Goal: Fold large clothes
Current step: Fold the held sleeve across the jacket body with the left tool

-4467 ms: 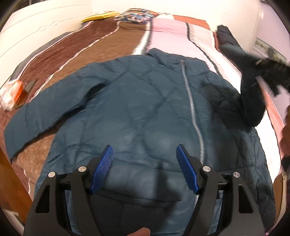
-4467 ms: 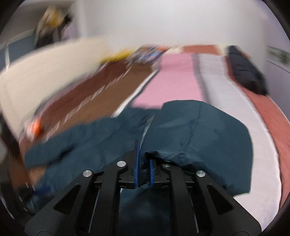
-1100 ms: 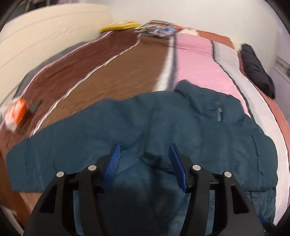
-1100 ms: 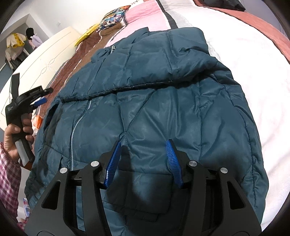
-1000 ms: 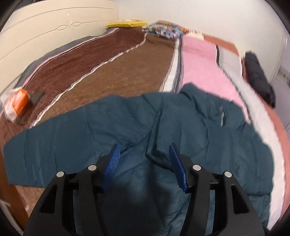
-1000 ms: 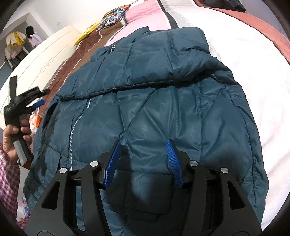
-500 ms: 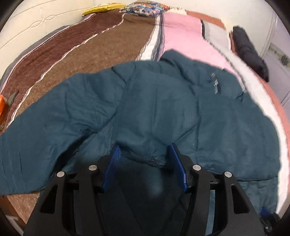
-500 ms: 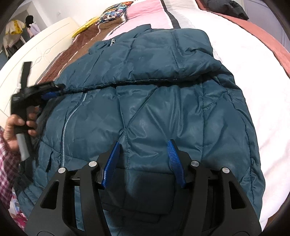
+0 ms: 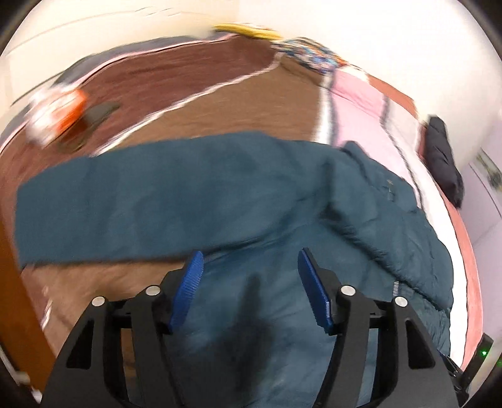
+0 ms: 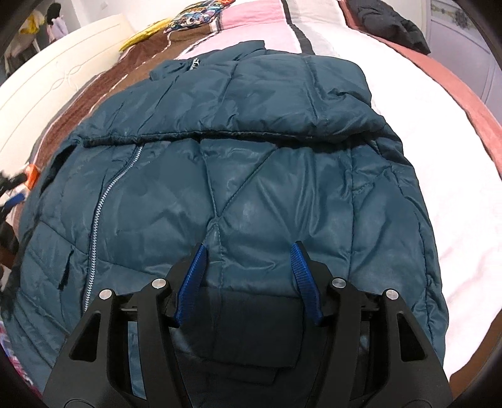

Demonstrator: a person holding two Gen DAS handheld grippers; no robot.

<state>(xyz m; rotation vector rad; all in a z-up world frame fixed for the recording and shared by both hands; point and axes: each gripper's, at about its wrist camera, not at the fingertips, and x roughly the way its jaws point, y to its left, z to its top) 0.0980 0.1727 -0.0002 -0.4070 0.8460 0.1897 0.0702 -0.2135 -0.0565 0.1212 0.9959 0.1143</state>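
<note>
Two grippers are hanging over the one teal quilted jacket (image 10: 251,175) that is lying zipped up on the striped bedspread (image 9: 219,103). My left gripper (image 9: 249,284) is standing with its jaws spread; they have just been opening wider, and nothing is sitting between the blue pads (image 9: 187,287), which are pointing down at the jacket's lower body. In that blurred view the jacket's left sleeve (image 9: 135,201) is stretching out flat across the brown stripes, well apart from an orange-and-white packet (image 9: 55,110) and a dark flat thing beside it near the bed's edge. My right gripper (image 10: 249,279) is also holding its jaws apart above the quilted front, not pinching any fabric. Beyond it the other sleeve (image 10: 257,103) is lying folded across the chest, its edge running just above the top of the silver zipper (image 10: 103,213). The collar is pointing toward a patterned pillow (image 10: 200,15) at the far end, and a black garment (image 10: 389,22) is lying near the bed's far right edge.
</note>
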